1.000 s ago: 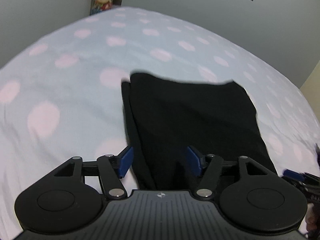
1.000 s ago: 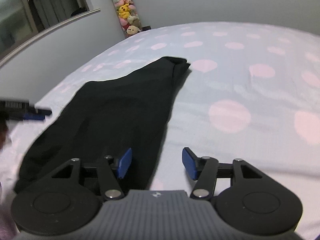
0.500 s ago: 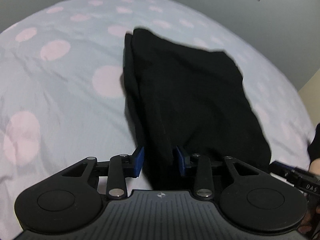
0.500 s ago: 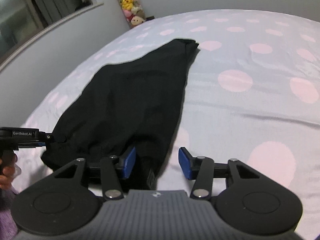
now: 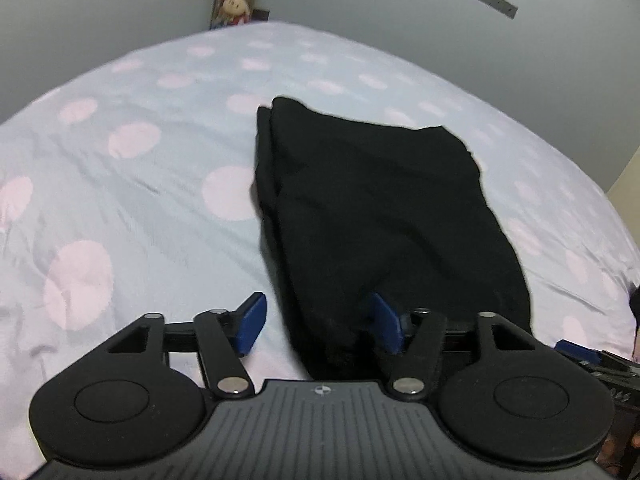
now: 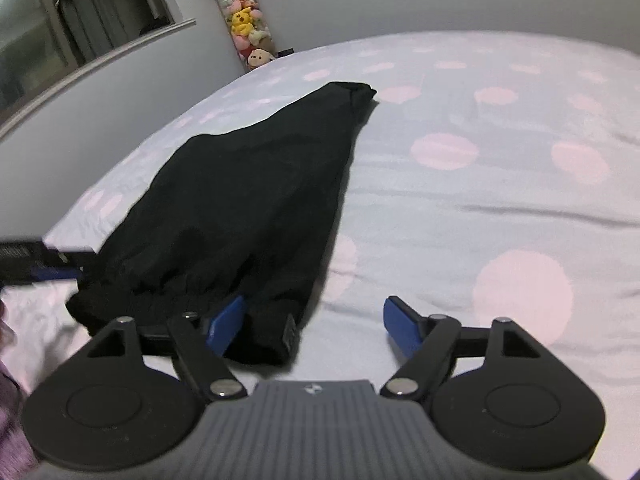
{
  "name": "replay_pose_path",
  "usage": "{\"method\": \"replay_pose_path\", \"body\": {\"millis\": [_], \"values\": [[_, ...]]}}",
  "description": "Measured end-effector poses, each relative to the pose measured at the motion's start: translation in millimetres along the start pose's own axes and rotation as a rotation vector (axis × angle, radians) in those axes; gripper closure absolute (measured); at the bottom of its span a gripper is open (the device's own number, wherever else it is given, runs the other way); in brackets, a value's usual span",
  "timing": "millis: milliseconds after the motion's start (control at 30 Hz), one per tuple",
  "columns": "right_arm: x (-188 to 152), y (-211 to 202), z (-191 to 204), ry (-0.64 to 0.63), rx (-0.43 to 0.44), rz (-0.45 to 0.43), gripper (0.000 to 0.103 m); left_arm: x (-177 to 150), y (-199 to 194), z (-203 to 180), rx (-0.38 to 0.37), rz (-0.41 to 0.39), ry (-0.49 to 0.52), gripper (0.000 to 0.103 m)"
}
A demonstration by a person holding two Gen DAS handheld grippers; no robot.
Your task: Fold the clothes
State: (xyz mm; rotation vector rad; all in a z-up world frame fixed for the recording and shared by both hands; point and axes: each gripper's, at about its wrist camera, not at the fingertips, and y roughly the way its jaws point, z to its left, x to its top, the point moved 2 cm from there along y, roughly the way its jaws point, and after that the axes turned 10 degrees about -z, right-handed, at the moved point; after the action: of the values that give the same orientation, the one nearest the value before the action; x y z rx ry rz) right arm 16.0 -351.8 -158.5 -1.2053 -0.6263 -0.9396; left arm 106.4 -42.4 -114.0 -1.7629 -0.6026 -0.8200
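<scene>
Left wrist view: black garment (image 5: 384,208) lies lengthwise on the dotted bedsheet (image 5: 132,208), its near end between the spread fingers of the left gripper (image 5: 318,322), which grips nothing. Right wrist view: right gripper (image 6: 314,322) likewise released, its left finger (image 6: 226,320) against the gathered waistband (image 6: 176,294) (near right corner sits between the fingers). Risks, as judged: closing here may pinch only the top layer, or catch sheet with cloth; uneven lifts by the two grippers would skew the fold.
</scene>
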Motion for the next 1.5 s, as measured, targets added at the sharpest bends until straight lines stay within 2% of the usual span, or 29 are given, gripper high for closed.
{"method": "replay_pose_path", "body": {"millis": [100, 300, 367, 433, 500, 533, 600, 733, 800, 900, 1000, 1100, 1233, 1267, 1333, 1433, 1500], "values": [[-3, -9, 14, -0.114, -0.033, -0.042, 0.023, -3, -16, -15, 0.013, -0.034, 0.062, 0.034], [-10, -22, 41, -0.294, -0.058, -0.136, 0.023, -8, -34, -47, 0.052, -0.148, 0.212, 0.033], [-13, -26, 48, -0.342, -0.116, -0.181, 0.022, -9, -41, -51, 0.095, -0.194, 0.24, 0.033], [-13, -28, 55, -0.408, -0.149, -0.205, 0.011, -9, -43, -56, 0.162, -0.226, 0.264, 0.032], [-14, -31, 61, -0.473, -0.182, -0.229, 0.01, -9, -45, -60, 0.217, -0.249, 0.285, 0.032], [-14, -31, 66, -0.51, -0.166, -0.234, 0.01, -9, -45, -62, 0.221, -0.256, 0.293, 0.032], [-13, -30, 72, -0.552, -0.122, -0.221, 0.01, -7, -45, -66, 0.183, -0.254, 0.32, 0.032], [-7, -27, 81, -0.598, -0.023, -0.168, 0.009, -8, -45, -85, 0.097, -0.24, 0.489, 0.032], [-2, -29, 84, -0.621, -0.021, -0.182, 0.009, -7, -47, -98, 0.055, -0.255, 0.599, 0.032], [3, -32, 87, -0.631, -0.033, -0.201, 0.009, -8, -48, -109, 0.003, -0.251, 0.688, 0.032], [5, -30, 89, -0.666, -0.026, -0.203, 0.009, -14, -44, -113, -0.017, -0.22, 0.755, 0.032], [0, -29, 94, -0.764, 0.009, -0.196, 0.009, -29, -35, -116, -0.004, -0.184, 0.912, 0.032], [-7, -22, 97, -0.875, 0.069, -0.15, 0.011, -51, -30, -116, -0.046, -0.129, 1.109, 0.033], [-9, -20, 97, -0.895, 0.079, -0.137, 0.013, -55, -29, -115, -0.06, -0.112, 1.154, 0.034], [-11, -18, 97, -0.932, 0.096, -0.117, 0.025, -66, -25, -113, -0.073, -0.088, 1.246, 0.035], [-14, -12, 98, -0.983, 0.118, -0.092, 0.031, -82, -20, -110, -0.095, -0.051, 1.379, 0.036], [-18, -9, 99, -1.011, 0.138, -0.069, 0.037, -88, -14, -107, -0.097, -0.028, 1.426, 0.036]]}}
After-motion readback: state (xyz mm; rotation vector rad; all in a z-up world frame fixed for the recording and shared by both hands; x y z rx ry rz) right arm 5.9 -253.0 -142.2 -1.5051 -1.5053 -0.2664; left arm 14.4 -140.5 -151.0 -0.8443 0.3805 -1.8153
